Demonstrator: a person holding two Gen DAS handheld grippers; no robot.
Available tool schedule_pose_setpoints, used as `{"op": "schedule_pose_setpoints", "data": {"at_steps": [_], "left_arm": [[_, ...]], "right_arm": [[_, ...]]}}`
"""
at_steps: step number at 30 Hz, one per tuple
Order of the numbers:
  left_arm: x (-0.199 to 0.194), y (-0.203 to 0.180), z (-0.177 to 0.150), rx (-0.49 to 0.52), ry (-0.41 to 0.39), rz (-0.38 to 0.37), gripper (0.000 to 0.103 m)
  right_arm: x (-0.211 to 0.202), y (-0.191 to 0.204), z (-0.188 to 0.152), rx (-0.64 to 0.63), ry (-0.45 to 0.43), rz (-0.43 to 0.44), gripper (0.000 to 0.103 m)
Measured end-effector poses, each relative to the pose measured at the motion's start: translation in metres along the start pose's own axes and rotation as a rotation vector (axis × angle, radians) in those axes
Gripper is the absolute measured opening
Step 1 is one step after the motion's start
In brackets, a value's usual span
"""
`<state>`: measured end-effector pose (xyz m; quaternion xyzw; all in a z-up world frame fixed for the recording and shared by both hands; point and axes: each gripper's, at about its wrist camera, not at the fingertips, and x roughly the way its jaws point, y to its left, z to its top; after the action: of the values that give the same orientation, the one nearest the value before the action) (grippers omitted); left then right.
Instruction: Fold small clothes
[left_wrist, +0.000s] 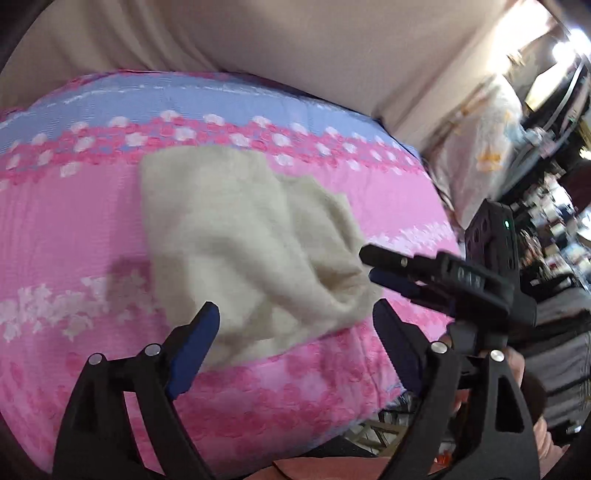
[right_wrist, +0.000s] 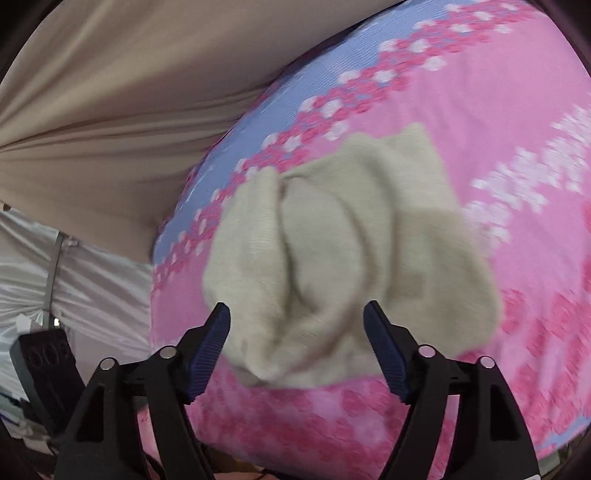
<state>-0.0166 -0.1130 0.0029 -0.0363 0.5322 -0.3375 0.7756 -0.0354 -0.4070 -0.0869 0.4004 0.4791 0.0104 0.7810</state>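
Observation:
A small cream knitted garment (left_wrist: 240, 240) lies bunched and partly folded on a pink and blue flowered quilt (left_wrist: 74, 221). My left gripper (left_wrist: 297, 328) hovers at the garment's near edge, jaws wide open, and its blue pads touch no cloth. The right gripper (left_wrist: 373, 266) reaches in from the right, its tips just off the garment's right corner. In the right wrist view the same garment (right_wrist: 351, 240) shows deep folds down its middle. My right gripper (right_wrist: 297, 328) stands open over the garment's near end and grips nothing.
Beige fabric (left_wrist: 258, 44) rises behind the quilt. A pale printed pillow (left_wrist: 480, 147) and cluttered shelves (left_wrist: 554, 229) lie off the quilt's right edge. The quilt (right_wrist: 517, 110) drops off at its near edge, with white shiny fabric (right_wrist: 92, 280) and a black device (right_wrist: 44, 365) to the left.

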Motion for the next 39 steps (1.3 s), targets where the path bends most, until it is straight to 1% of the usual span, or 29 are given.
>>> {"op": "schedule_pose_setpoints", "data": {"at_steps": [3, 5, 7, 8, 9, 11, 12, 13, 14, 15, 16, 17, 18, 19, 20, 21, 24, 25, 26, 27, 28, 29, 30, 31, 33, 34, 36, 37, 39], "left_arm": [[-0.015, 0.028, -0.004, -0.094, -0.026, 0.04, 0.083], [-0.029, 0.05, -0.009, -0.159, -0.06, 0.059, 0.083], [-0.045, 0.065, -0.015, -0.175, -0.088, 0.082, 0.083], [-0.051, 0.069, -0.018, -0.176, -0.101, 0.099, 0.083], [-0.055, 0.073, -0.02, -0.178, -0.112, 0.113, 0.083], [-0.062, 0.08, -0.023, -0.195, -0.126, 0.124, 0.083], [-0.063, 0.084, -0.025, -0.209, -0.125, 0.123, 0.083], [-0.065, 0.087, -0.025, -0.219, -0.128, 0.122, 0.083], [-0.067, 0.088, -0.026, -0.223, -0.131, 0.122, 0.083], [-0.069, 0.09, -0.027, -0.225, -0.136, 0.124, 0.083], [-0.069, 0.091, -0.026, -0.229, -0.14, 0.13, 0.083], [-0.072, 0.093, -0.027, -0.234, -0.145, 0.135, 0.083], [-0.073, 0.095, -0.026, -0.239, -0.151, 0.137, 0.083], [-0.077, 0.098, -0.027, -0.246, -0.163, 0.141, 0.083], [-0.079, 0.1, -0.028, -0.252, -0.17, 0.145, 0.083], [-0.08, 0.102, -0.028, -0.258, -0.174, 0.149, 0.083], [-0.079, 0.107, -0.03, -0.279, -0.173, 0.148, 0.083], [-0.078, 0.107, -0.03, -0.283, -0.171, 0.147, 0.083], [-0.077, 0.107, -0.03, -0.284, -0.169, 0.145, 0.083], [-0.075, 0.106, -0.03, -0.282, -0.164, 0.139, 0.083], [-0.072, 0.105, -0.031, -0.28, -0.159, 0.134, 0.083], [-0.07, 0.104, -0.031, -0.281, -0.153, 0.129, 0.083], [-0.067, 0.103, -0.03, -0.281, -0.145, 0.121, 0.083], [-0.064, 0.102, -0.029, -0.276, -0.137, 0.119, 0.083], [-0.062, 0.098, -0.028, -0.264, -0.134, 0.124, 0.083], [-0.062, 0.096, -0.028, -0.257, -0.134, 0.126, 0.083], [-0.06, 0.094, -0.026, -0.25, -0.128, 0.13, 0.083], [-0.059, 0.092, -0.025, -0.242, -0.124, 0.135, 0.083], [-0.059, 0.087, -0.024, -0.218, -0.123, 0.134, 0.083]], "right_arm": [[0.034, 0.009, 0.012, -0.038, 0.078, -0.139, 0.074], [0.045, 0.012, 0.01, -0.009, 0.13, -0.13, 0.075], [0.048, 0.025, 0.006, 0.001, 0.148, -0.066, 0.075], [0.048, 0.031, 0.006, -0.014, 0.145, -0.062, 0.075], [0.048, 0.041, 0.006, -0.044, 0.14, -0.075, 0.077], [0.057, 0.06, 0.013, -0.131, 0.137, -0.137, 0.08], [0.062, 0.064, 0.016, -0.155, 0.147, -0.16, 0.08], [0.075, 0.069, 0.019, -0.184, 0.18, -0.185, 0.08], [0.085, 0.071, 0.022, -0.204, 0.202, -0.199, 0.077], [0.095, 0.075, 0.022, -0.233, 0.228, -0.211, 0.051], [0.101, 0.082, 0.021, -0.269, 0.258, -0.223, 0.021], [0.099, 0.095, 0.019, -0.302, 0.258, -0.205, 0.016], [0.092, 0.108, 0.018, -0.332, 0.237, -0.175, 0.016], [0.078, 0.127, 0.017, -0.369, 0.205, -0.118, 0.015], [0.062, 0.14, 0.019, -0.362, 0.173, -0.032, 0.015], [0.04, 0.147, 0.022, -0.318, 0.139, 0.078, 0.014], [-0.008, 0.141, 0.029, -0.224, 0.035, 0.27, 0.014], [-0.018, 0.128, 0.029, -0.197, 0.006, 0.297, 0.014], [-0.022, 0.111, 0.032, -0.176, -0.011, 0.27, 0.014], [-0.018, 0.094, 0.033, -0.178, -0.019, 0.172, 0.014], [-0.005, 0.069, 0.033, -0.196, -0.003, -0.027, 0.014], [0.016, 0.041, 0.03, -0.186, 0.054, -0.212, 0.014], [0.029, 0.019, 0.026, -0.152, 0.096, -0.265, 0.014], [0.035, 0.007, 0.022, -0.129, 0.107, -0.27, 0.014], [0.035, 0.001, 0.018, -0.102, 0.082, -0.252, 0.014], [0.029, 0.007, 0.019, -0.091, 0.055, -0.207, 0.014], [0.012, 0.027, 0.02, -0.119, -0.002, -0.124, 0.014], [0.001, 0.039, 0.02, -0.149, -0.03, -0.1, 0.014], [-0.011, 0.05, 0.018, -0.192, -0.058, -0.103, 0.014]]}}
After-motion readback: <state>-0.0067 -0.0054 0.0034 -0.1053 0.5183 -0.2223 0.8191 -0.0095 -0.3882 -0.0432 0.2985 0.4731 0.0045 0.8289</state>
